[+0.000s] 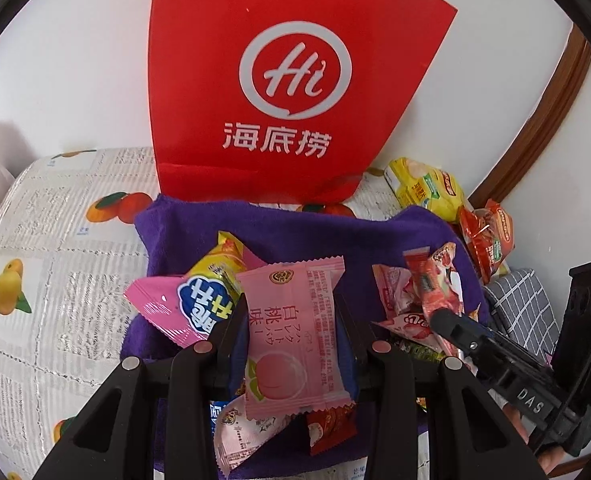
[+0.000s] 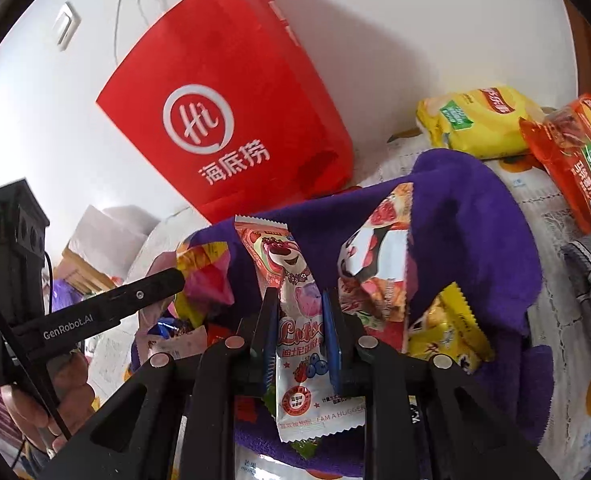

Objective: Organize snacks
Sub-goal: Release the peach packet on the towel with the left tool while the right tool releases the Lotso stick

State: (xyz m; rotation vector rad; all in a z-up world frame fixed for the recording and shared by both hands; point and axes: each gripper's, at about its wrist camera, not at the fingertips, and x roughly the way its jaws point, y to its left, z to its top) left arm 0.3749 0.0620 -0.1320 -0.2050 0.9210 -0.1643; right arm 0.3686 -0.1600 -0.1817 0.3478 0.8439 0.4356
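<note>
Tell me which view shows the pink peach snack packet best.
The left wrist view: the pink peach packet fills its centre, between the left gripper fingers, print readable. The right wrist view shows that gripper only side-on; the packet cannot be made out.

1. The scene is backed by a plain white wall (image 1: 75, 80), evenly lit by soft daylight.
2. A white wall switch (image 2: 66, 25) is mounted high on the wall in the right wrist view.
3. A brown wooden door frame (image 1: 551, 120) is seen along the right edge.
4. The table is covered by a newsprint-patterned tablecloth (image 1: 47, 248) printed with oranges and mangoes.
5. A grey checked fabric (image 1: 519, 304) lies at the table's right side.
</note>
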